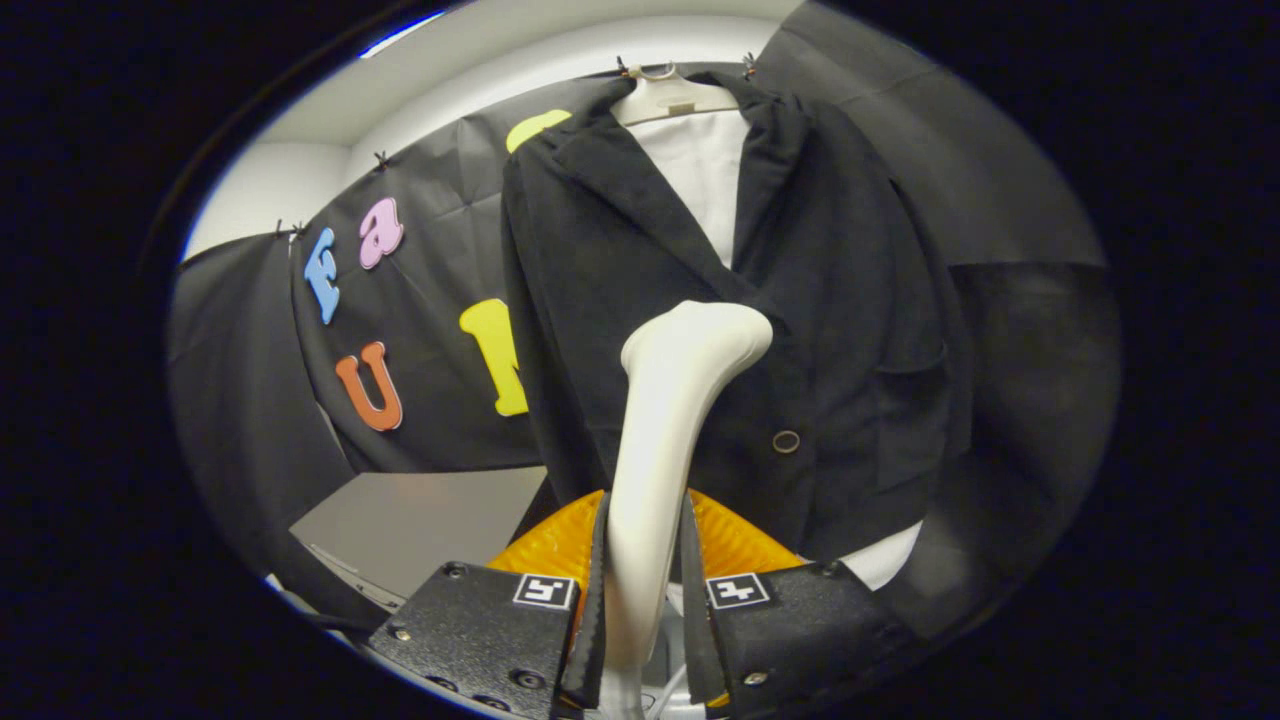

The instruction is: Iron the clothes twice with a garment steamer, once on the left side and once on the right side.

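The steamer (665,430) stands upright between the claw (645,600) fingers, both pressing its handle; its head lies before the jacket (820,330). The jacket hangs on a hanger (668,98) against the booth wall; a counter (420,525) lies below, left.

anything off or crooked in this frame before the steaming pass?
Nothing stands out. The black jacket hangs straight on its white hanger against the booth wall, front closed at the button. The hand-held gripper is shut on the steamer handle, head up by the jacket front.
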{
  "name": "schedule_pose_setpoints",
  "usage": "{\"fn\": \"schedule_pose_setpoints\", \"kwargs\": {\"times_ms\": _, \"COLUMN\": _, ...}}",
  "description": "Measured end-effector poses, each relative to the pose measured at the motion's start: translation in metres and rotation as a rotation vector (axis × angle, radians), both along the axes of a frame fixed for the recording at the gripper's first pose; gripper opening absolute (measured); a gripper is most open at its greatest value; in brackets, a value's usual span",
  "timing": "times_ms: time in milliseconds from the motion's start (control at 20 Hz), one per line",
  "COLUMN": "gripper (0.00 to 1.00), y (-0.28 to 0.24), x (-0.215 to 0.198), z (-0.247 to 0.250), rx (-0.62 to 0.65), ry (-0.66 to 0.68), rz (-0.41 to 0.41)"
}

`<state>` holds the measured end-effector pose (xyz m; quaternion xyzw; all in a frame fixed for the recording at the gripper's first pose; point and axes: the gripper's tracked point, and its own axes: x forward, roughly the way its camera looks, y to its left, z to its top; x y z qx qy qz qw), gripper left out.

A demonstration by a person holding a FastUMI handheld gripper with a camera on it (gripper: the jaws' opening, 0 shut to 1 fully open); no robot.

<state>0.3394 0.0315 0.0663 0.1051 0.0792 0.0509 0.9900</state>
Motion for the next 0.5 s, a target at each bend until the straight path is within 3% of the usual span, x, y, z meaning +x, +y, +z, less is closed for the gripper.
{"fn": "schedule_pose_setpoints", "kwargs": {"times_ms": 500, "gripper": 0.35, "y": -0.015, "x": -0.007, "z": -0.070, "rx": 0.033, "ry": 0.120, "rz": 0.003}}
